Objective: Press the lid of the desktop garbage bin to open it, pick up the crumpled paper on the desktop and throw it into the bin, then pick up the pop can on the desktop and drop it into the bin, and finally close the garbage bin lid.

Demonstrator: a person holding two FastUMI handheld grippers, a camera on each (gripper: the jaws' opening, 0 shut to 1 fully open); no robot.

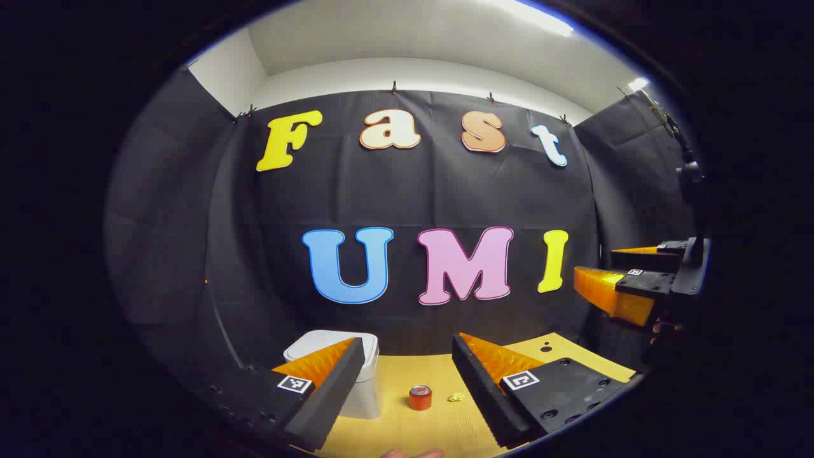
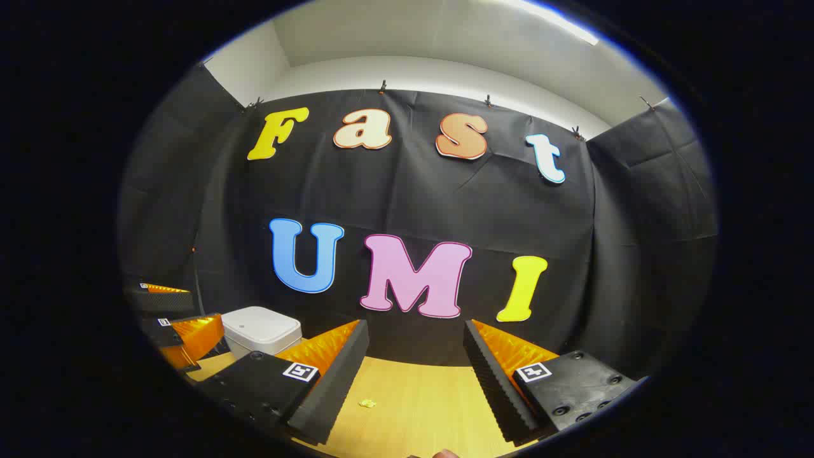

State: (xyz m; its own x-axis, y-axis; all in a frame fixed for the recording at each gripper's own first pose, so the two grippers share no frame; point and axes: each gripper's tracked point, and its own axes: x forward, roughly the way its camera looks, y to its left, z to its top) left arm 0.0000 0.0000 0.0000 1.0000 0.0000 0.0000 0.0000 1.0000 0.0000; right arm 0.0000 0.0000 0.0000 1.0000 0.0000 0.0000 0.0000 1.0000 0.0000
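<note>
Both tools are held above the surface [image 1: 445, 426] with fingers spread wide and nothing gripped: the left tool [image 1: 407, 388] and the right tool [image 2: 413, 381]. Ahead, the bin [image 1: 331, 346] stands lid-shut, the pop can [image 1: 420, 397] upright beside it, the crumpled paper [image 1: 456, 397] just next.

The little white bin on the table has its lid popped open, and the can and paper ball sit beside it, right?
Not quite: the bin lid is shut, as the left gripper view shows. The can and paper ball do sit beside it on the table.
</note>
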